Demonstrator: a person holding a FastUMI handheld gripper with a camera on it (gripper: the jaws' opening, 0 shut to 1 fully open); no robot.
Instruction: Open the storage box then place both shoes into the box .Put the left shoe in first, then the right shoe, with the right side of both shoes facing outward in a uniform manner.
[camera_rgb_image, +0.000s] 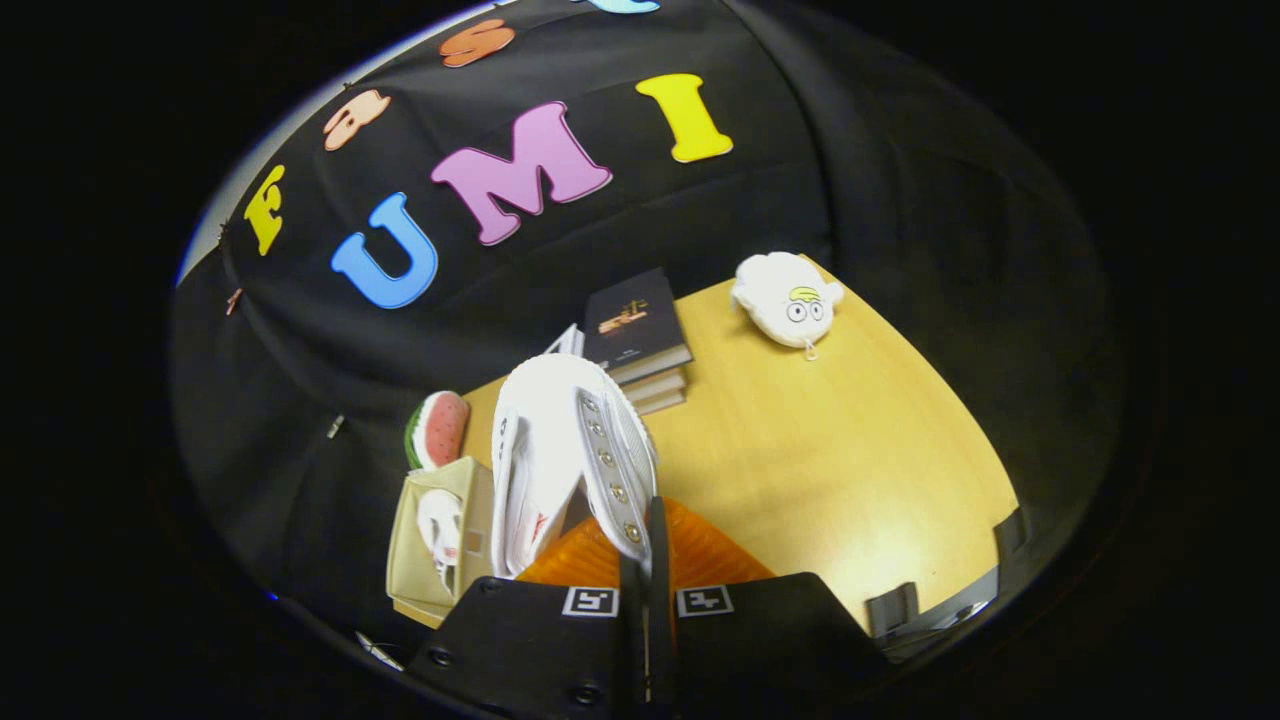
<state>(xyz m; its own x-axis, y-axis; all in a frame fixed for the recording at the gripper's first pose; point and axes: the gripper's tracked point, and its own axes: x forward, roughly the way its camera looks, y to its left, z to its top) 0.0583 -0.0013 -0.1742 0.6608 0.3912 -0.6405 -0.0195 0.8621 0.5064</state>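
Clamped between the fingers of my hand-held gripper, low in the frame's middle, the white shoe hangs lifted with its eyelet edge pinched and its sole side turned left. Just below it sits the orange storage box, and at lower left a beige box holds the other white shoe. Beyond them on the desk I see a book stack, a watermelon-slice toy and a white plush.

The shoe looked like smooth white leather with metal eyelets (faintly glossy); the table was satin-finished pale wood; the soft toy, at its one o'clock, looked plush.
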